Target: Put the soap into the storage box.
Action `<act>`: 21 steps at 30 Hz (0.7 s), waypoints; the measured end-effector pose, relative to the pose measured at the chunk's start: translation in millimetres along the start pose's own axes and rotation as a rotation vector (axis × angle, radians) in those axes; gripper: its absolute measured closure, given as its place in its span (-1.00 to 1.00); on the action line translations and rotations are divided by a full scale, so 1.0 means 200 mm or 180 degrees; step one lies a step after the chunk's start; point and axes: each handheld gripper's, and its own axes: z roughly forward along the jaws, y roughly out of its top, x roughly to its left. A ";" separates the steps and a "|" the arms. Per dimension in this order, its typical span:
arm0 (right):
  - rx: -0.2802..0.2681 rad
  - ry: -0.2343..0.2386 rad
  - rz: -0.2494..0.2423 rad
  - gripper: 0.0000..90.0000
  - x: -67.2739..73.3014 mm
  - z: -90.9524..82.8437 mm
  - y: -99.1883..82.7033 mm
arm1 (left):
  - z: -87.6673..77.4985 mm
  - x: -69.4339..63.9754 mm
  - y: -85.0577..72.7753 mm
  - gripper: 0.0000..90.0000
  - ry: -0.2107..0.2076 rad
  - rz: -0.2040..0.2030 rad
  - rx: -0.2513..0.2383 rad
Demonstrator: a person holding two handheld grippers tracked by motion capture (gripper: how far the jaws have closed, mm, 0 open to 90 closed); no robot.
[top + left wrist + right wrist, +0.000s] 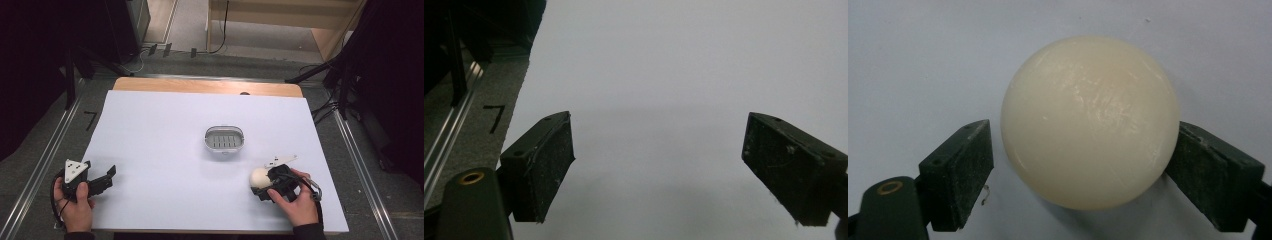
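High view: right claw [259, 184] at near right of white table [160, 125], held in right hand [299, 204], jaws pointing left. Cream ball [258, 177] right at the jaw tips, seemingly between them. Grey three-cornered plate [280, 160] just behind the ball, on top of the claw. Small oval dish [224, 139] with slotted bottom farther out on the table, ahead-left of right claw, well apart from the ball, nothing between. Left claw [106, 178] at near left edge, in left hand [76, 206], jaws apart, pointing right toward the other claw; bare table between the two. Grey floor [45, 145] with metal rails [42, 160] either side of the table, wooden furniture [280, 20] beyond the far edge.

Left gripper view: left claw [659, 165] wide apart, nothing between the pads [549, 165], just bare white table ahead. Floor and a rail off to the left of the left jaw, black mark [494, 116] on the floor there.

Right gripper view: ball [1090, 121] sits between the jaws of right claw [1078, 175], bulging ahead of the tips. Right pad [1210, 172] touching the ball's side. Left pad [960, 172] just beside it; contact there too close to call, thin gap seems visible. So jaws around the ball, not clearly clamped. White table under and beyond it, nothing in the way.
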 end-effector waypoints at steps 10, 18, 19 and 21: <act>-0.0014 -0.0039 0.0009 -0.61 0.01 0.01 0.02 | 0.00 0.00 0.00 -0.68 -0.0003 -0.0002 -0.0003; -0.0029 -0.0090 0.0052 -0.55 0.02 0.02 0.03 | 0.00 0.00 0.00 -0.68 0.0000 0.0001 0.0003; -0.0032 -0.0104 0.0053 -0.53 0.03 0.02 0.03 | 0.00 0.00 0.00 -0.68 -0.0004 -0.0003 -0.0002; -0.0043 -0.0130 0.0064 -0.48 0.02 0.02 0.03 | 0.00 0.00 0.00 -0.68 -0.0006 -0.0004 -0.0001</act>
